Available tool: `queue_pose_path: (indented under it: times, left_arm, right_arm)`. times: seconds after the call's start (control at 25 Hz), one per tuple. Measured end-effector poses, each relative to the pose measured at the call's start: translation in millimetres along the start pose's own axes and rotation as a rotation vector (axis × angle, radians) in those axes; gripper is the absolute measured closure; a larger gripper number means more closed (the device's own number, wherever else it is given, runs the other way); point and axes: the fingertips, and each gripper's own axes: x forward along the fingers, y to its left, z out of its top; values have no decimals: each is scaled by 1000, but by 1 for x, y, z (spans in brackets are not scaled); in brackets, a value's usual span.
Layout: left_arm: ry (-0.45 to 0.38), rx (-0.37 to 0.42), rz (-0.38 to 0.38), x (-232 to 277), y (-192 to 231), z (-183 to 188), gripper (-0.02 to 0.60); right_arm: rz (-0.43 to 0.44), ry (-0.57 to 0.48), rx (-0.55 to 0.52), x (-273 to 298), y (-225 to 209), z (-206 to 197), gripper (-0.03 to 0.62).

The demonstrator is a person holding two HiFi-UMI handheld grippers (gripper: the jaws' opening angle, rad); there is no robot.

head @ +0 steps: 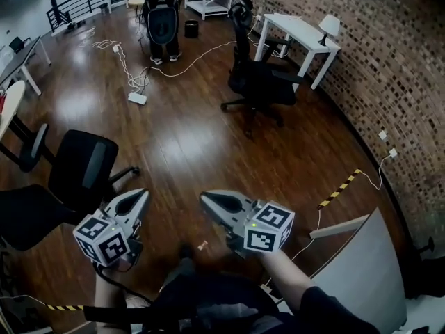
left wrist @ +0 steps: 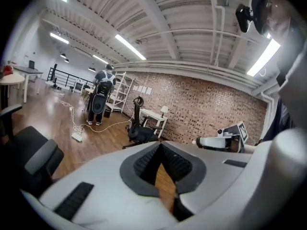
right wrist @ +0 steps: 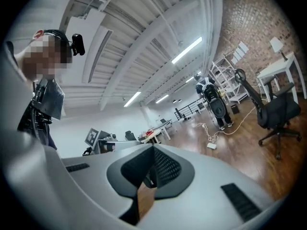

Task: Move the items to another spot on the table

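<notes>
**Claws.** The left claw point(head: 142, 196) is closed. In the left gripper view its dark ribbed pads point(left wrist: 178, 166) meet at the tips, and only floor shows through the slit behind them. The right claw point(head: 206, 200) is also closed and empty; the right gripper view shows its pads point(right wrist: 164, 167) drawn together with nothing between them. Both claws are held side by side just ahead of the person's body and point out over the wooden floor point(head: 188, 138) rather than down at any work.

**Task items.** No view shows the items, so their position cannot be stated. A pale slab point(head: 361, 270) at the near right may be the edge of the surface, but the view of it is oblique, and nothing is seen on the part that shows.

**Surroundings.**
- A black office chair point(head: 80, 172) stands at the near left.
- A second chair point(head: 261, 82) stands farther off, beside a white desk point(head: 299, 37) against the brick wall point(head: 389, 68).
- A person point(head: 161, 19) stands at the far end of the room.
- A cable with a power strip point(head: 137, 97) trails across the floor.

**Assessment.** Closed, empty claws held level over open floor suit a carrying posture away from the work. This fits a stage with items yet to be shifted as well as one with them already set down elsewhere. These views do not decide between the two.
</notes>
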Motion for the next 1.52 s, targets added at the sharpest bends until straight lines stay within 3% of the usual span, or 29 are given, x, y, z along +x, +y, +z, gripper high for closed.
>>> queue_pose_path:
  times: [0.2,0.32,0.52,0.6,0.96,1.16,1.32,1.52]
  left_arm:
    - [-76,-67,-78,15,49,23,577]
    - [-100,-71,-117,30,58,34,577]
    - [-155,-162,-141,57,79,67,577]
    - [-151,-147,-166,75,74,76,577]
    - [25,22,-309,204,6,82,577]
    - [127,141,-454,275,-41,72,577]
    - [176,157,-574,330,-61,51,577]
    - [231,162,-687,387,-140,71,577]
  right_arm:
    - [-19,21,-19,45,-5,22,609]
    - [-84,39,-57,53,-23,31,609]
    - [-82,-3,-72,66,-36,45,609]
    - [-108,-17,-78,63,-50,47,609]
    - [-196,-185,61,-7,-137,72,609]
    - [-233,-278,113,-46,-185,78,609]
    - [-326,-326,112,-71,-234,67,609]
    - [-404,-354,131,-139,-269,89,609]
